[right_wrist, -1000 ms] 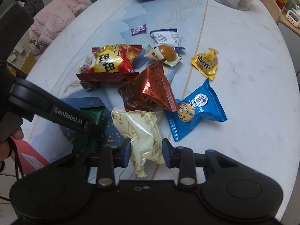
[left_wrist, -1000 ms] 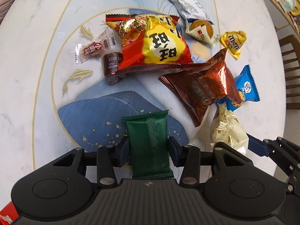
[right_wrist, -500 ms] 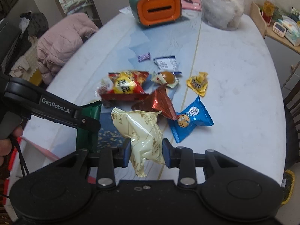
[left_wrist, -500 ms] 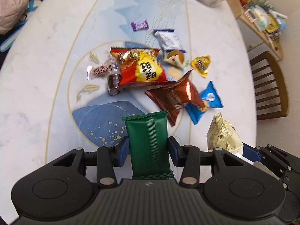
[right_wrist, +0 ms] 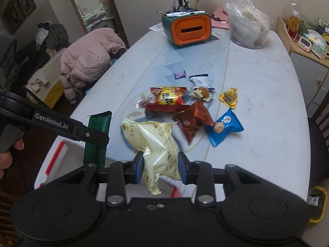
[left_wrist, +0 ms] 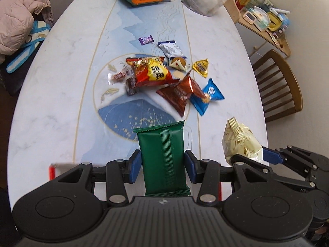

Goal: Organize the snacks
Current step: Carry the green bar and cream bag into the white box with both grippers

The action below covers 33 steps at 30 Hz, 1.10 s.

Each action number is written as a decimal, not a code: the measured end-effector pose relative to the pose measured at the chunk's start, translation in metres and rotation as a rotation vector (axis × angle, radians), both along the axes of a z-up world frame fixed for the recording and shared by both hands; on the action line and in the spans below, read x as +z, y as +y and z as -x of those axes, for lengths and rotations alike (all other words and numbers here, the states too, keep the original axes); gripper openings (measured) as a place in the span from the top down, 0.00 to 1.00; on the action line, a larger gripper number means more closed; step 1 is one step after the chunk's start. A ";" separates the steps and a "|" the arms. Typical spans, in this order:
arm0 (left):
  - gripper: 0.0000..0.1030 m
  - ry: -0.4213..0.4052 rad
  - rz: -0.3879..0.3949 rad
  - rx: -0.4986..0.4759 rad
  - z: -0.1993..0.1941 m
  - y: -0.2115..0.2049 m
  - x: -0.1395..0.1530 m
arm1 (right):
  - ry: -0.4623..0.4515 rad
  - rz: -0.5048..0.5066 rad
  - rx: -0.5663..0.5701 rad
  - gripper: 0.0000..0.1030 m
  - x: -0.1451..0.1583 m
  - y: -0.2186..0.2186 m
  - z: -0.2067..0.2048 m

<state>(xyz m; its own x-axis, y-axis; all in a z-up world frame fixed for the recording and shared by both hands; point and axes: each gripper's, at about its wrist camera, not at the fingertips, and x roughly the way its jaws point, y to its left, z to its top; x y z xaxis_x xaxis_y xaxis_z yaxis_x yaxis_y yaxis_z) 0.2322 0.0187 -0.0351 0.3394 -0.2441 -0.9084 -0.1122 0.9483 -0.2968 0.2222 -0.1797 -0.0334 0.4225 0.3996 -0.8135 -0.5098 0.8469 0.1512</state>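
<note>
Evenly lit indoors, soft and slightly dim — no hard shadows on the table (left_wrist: 61, 86), only a pale sheen on the marble beyond the orange holder (right_wrist: 186, 27). Strong fisheye bowing at the edges, dark vignette in the corners. Motion blur on the snack pile (left_wrist: 164, 78) near the table's middle and on the red-edged box (left_wrist: 61, 166) at its near edge. Specular glints on the cream packet (right_wrist: 156, 144).

Dark green ribbed packet (left_wrist: 163, 160); cream packet (right_wrist: 156, 146) with gold print; blue cookie packet (right_wrist: 224, 126); orange-fronted green box (right_wrist: 186, 28).
</note>
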 end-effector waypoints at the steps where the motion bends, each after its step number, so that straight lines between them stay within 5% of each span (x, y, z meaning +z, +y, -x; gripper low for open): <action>1: 0.57 0.001 -0.006 -0.003 0.006 0.001 0.001 | -0.001 -0.002 0.003 0.67 0.001 0.001 0.005; 13: 0.57 0.059 -0.059 -0.044 0.068 0.010 -0.015 | 0.056 -0.005 0.050 0.67 -0.016 0.022 0.063; 33: 0.57 0.218 -0.120 -0.036 0.108 0.021 -0.103 | 0.162 0.145 0.065 0.67 -0.103 0.053 0.114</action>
